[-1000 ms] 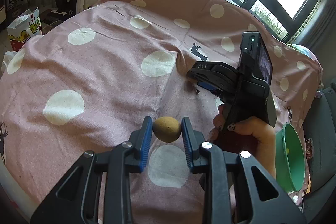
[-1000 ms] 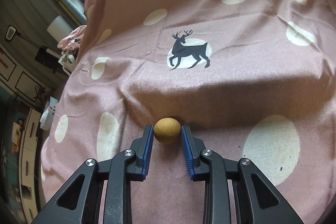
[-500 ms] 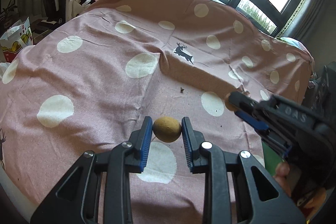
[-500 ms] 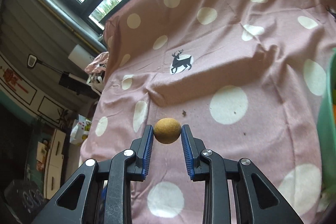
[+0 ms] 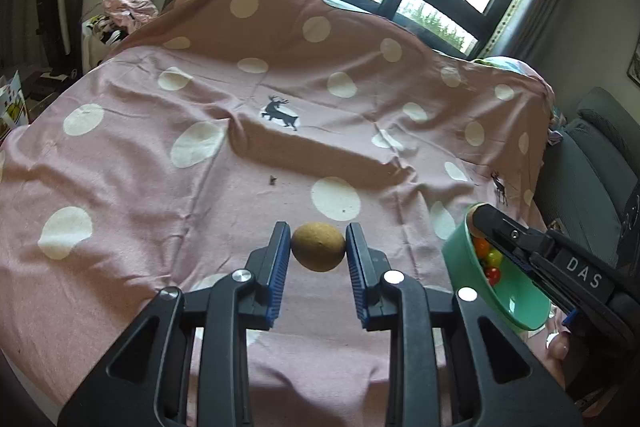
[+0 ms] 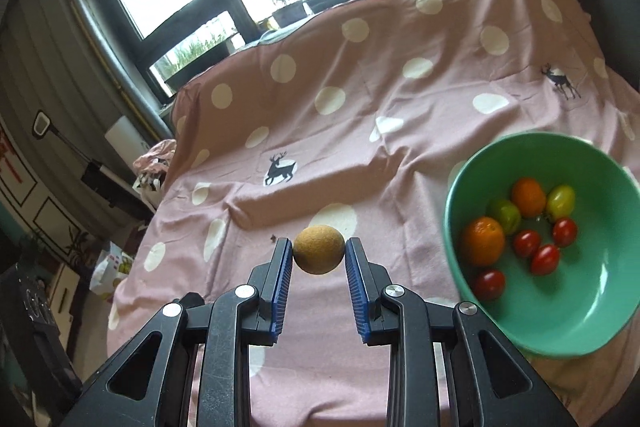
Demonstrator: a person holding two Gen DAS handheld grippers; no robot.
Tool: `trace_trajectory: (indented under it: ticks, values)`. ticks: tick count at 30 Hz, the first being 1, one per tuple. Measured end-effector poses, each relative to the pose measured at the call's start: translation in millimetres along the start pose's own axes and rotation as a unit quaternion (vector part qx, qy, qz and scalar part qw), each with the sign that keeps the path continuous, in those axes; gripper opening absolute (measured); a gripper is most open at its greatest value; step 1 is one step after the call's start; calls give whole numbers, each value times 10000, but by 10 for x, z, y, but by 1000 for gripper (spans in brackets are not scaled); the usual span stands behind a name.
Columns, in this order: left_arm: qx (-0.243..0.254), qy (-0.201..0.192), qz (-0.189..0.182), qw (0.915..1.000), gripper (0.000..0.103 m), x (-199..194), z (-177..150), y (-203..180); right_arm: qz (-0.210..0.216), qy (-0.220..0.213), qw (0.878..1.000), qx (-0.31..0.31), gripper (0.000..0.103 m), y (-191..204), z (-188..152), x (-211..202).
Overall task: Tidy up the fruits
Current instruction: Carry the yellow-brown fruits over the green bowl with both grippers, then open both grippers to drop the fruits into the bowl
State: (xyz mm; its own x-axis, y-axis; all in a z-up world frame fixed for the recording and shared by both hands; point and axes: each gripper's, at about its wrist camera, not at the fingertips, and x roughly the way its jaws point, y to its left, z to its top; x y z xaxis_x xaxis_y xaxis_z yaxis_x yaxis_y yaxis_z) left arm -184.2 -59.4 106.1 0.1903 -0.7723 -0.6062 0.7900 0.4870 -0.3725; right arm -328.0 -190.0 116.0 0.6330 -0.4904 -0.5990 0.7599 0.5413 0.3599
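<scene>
Mostly, the sorting is looking close to finished. Spreading away ahead of both grippers is a pink polka-dot cloth [image 5: 200, 211] with deer prints, and no loose fruit is showing anywhere on it in either view; only a small dark speck is lying out beyond the fingertips.

Sitting just to the right of the right gripper [image 6: 319, 255], at about the level of its fingers, is a green bowl [image 6: 560, 323]. It is already holding two oranges [image 6: 483, 241], a couple of yellow-green tomatoes [image 6: 561, 202] and several red cherry tomatoes [image 6: 544, 259], so that share of the work is appearing done. In the left wrist view the same bowl is lying to the right of the left gripper [image 5: 318, 253], partly hidden behind the right gripper reaching over its rim.

Each gripper is clamping something small. The right one is squeezing a round tan-brown fruit [image 6: 319, 249] between its blue pads, carried clear of the cloth. The left one is pinching a second brown fruit [image 5: 318, 252] the same way, also hanging above the cloth.

What is remaining, judging from this, is dropping these two brown fruits in. The right one is nearer the bowl and is probably going first; the left is having farther to travel.
</scene>
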Motion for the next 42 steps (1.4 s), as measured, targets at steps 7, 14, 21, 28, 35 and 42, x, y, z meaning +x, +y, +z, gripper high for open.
trace_trajectory:
  ticks: [7, 14, 21, 28, 35, 42]
  values:
    - [487, 41, -544, 9973, 28, 96, 69, -542, -624, -480, 9968, 153, 29, -351, 123, -323]
    - [958, 200, -1079, 9893, 28, 302, 90, -1057, -862, -722, 9904, 799, 29, -906, 165, -585]
    - [1418, 607, -1519, 9763, 28, 598, -22, -1546, -1243, -722, 9799, 1383, 29, -1359, 140, -689]
    - [1805, 1033, -1678, 9636, 28, 857, -175, -1841, -1322, -566, 9748, 1705, 30, -1580, 100, -652]
    - [1945, 1295, -1724, 9569, 28, 1017, -266, -1967, -1333, -347, 9727, 1869, 30, -1707, 66, -574]
    - [2021, 1349, -1664, 9557, 37, 1034, -308, -2019, -1458, -276, 9707, 1887, 30, -1750, 71, -582]
